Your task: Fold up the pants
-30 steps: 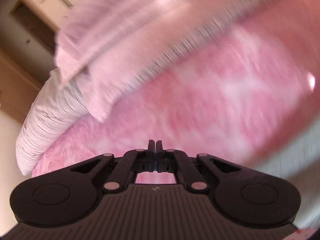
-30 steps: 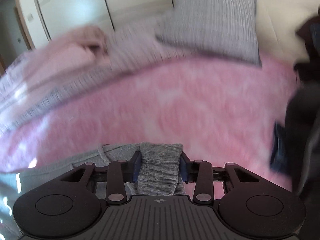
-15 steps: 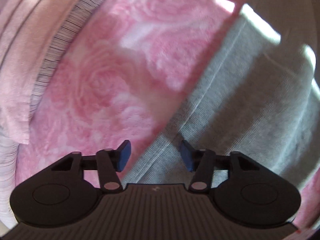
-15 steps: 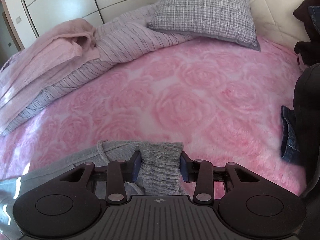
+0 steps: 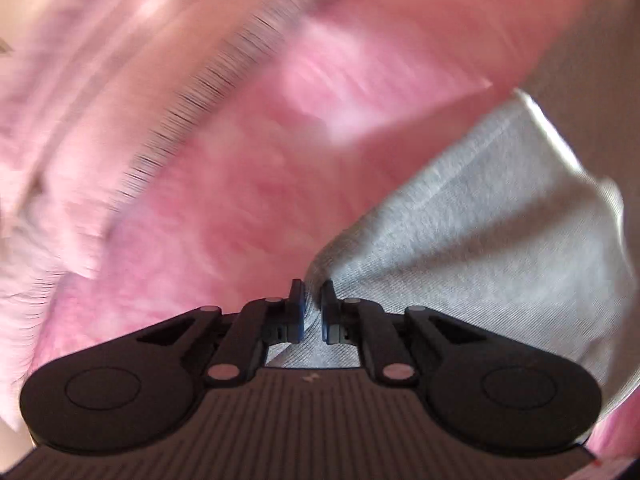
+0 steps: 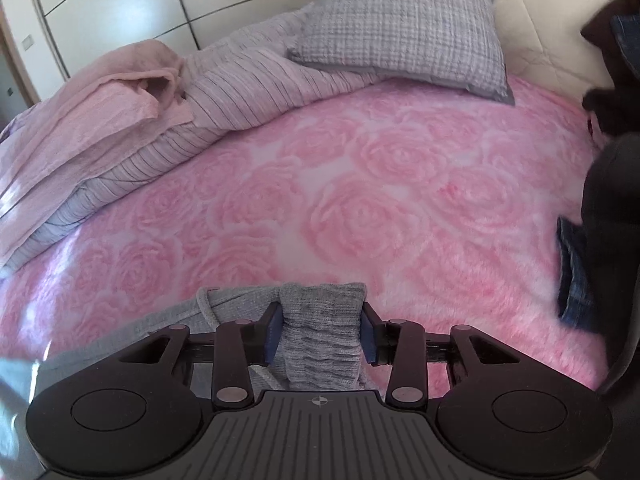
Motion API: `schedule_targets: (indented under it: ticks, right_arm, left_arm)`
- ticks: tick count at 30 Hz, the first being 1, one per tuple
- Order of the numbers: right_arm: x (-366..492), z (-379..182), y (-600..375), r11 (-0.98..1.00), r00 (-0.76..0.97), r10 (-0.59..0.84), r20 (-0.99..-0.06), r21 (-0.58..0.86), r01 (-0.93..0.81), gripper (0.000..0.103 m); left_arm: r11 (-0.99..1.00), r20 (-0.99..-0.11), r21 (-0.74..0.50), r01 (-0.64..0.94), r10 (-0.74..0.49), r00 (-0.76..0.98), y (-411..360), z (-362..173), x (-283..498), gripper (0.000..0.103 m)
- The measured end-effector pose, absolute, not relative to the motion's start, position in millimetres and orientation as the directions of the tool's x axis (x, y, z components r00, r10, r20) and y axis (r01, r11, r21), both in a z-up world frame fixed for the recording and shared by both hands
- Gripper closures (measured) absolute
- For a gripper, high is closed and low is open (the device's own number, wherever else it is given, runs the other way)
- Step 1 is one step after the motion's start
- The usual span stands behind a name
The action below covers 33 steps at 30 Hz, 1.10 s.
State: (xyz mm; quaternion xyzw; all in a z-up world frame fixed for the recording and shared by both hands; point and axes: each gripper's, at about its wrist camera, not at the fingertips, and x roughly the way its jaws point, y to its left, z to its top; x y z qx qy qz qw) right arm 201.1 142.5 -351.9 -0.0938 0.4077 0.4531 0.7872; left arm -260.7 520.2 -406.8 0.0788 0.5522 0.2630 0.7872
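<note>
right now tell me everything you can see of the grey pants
The grey pants are soft heathered jersey knit, lying spread on the pink rose-patterned blanket. Their ribbed waistband is bunched upright between the pads of the right gripper, with a drawcord loop beside it. The left gripper is shut on a pinched fold at the fabric's edge, puckering the cloth toward it. Sunlight strikes the far edge.
</note>
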Motion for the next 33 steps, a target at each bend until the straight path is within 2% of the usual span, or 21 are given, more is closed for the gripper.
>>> schedule_targets:
  ticks: [3,6,8,9,10,12,14,17,18,22,24,25,26,27,29,30,33]
  right_arm:
    - [200,-341,142,0.577,0.292,0.658,-0.694,0.216,-0.787,0.067]
    - [203,-340,147,0.58,0.327,0.681,-0.656,0.211,-0.787,0.067]
    - [208,-351,157,0.612,0.357,0.661,-0.66,0.2,-0.765,0.067]
    - [210,-361,166,0.632,0.361,0.632,-0.685,0.187,-0.752,0.065]
    - [215,-372,175,0.652,0.351,0.594,-0.724,0.178,-0.737,0.062]
    - [220,-382,184,0.714,0.371,0.518,-0.771,0.152,-0.683,0.062]
    - [222,-376,180,0.721,0.375,0.537,-0.756,0.181,-0.669,0.058]
    - [224,-360,160,0.723,0.372,0.554,-0.745,0.209,-0.659,0.052]
    - [224,-357,154,0.728,0.368,0.552,-0.748,0.216,-0.65,0.052]
    - [218,-354,119,0.772,0.366,0.526,-0.768,0.251,-0.584,0.051]
    - [207,-356,106,0.798,0.361,0.5,-0.787,0.256,-0.546,0.051]
    - [202,-358,101,0.808,0.358,0.49,-0.795,0.259,-0.529,0.051]
    - [196,-358,96,0.818,0.358,0.482,-0.8,0.264,-0.511,0.051]
    - [191,-360,92,0.829,0.359,0.472,-0.805,0.266,-0.492,0.051]
    - [182,-360,85,0.852,0.365,0.442,-0.82,0.257,-0.455,0.051]
    - [178,-359,82,0.86,0.367,0.435,-0.822,0.257,-0.441,0.051]
    - [167,-349,72,0.864,0.383,0.432,-0.816,0.254,-0.434,0.051]
  left_arm:
    - [0.82,-0.783,0.454,-0.348,0.554,0.283,531,-381,-251,0.096]
    - [0.807,-0.77,0.455,-0.376,0.569,0.289,552,-382,-232,0.093]
    - [0.805,-0.791,0.452,-0.385,0.561,0.244,562,-399,-221,0.086]
    - [0.797,-0.796,0.456,-0.396,0.564,0.219,566,-409,-218,0.076]
    - [0.778,-0.798,0.455,-0.433,0.572,0.19,572,-415,-219,0.074]
    - [0.734,-0.807,0.41,-0.542,0.568,0.16,585,-415,-236,0.073]
    - [0.666,-0.81,0.363,-0.652,0.571,0.132,594,-406,-270,0.066]
    - [0.498,-0.815,0.287,-0.818,0.576,0.065,610,-386,-331,0.061]
    - [0.441,-0.822,0.252,-0.861,0.567,0.05,617,-382,-351,0.055]
    - [0.304,-0.853,0.137,-0.943,0.52,0.043,631,-385,-397,0.051]
    - [0.304,-0.868,0.111,-0.946,0.494,0.057,635,-396,-397,0.041]
    - [0.321,-0.876,0.129,-0.938,0.48,0.044,637,-406,-390,0.042]
    - [0.349,-0.887,0.169,-0.922,0.461,0.012,639,-420,-381,0.051]
    - [0.391,-0.886,0.242,-0.888,0.462,-0.038,636,-437,-369,0.072]
    - [0.452,-0.824,0.377,-0.809,0.562,-0.07,619,-447,-349,0.079]
    - [0.451,-0.8,0.406,-0.795,0.597,-0.07,614,-447,-346,0.082]
    - [0.387,-0.727,0.414,-0.824,0.685,-0.044,616,-434,-352,0.087]
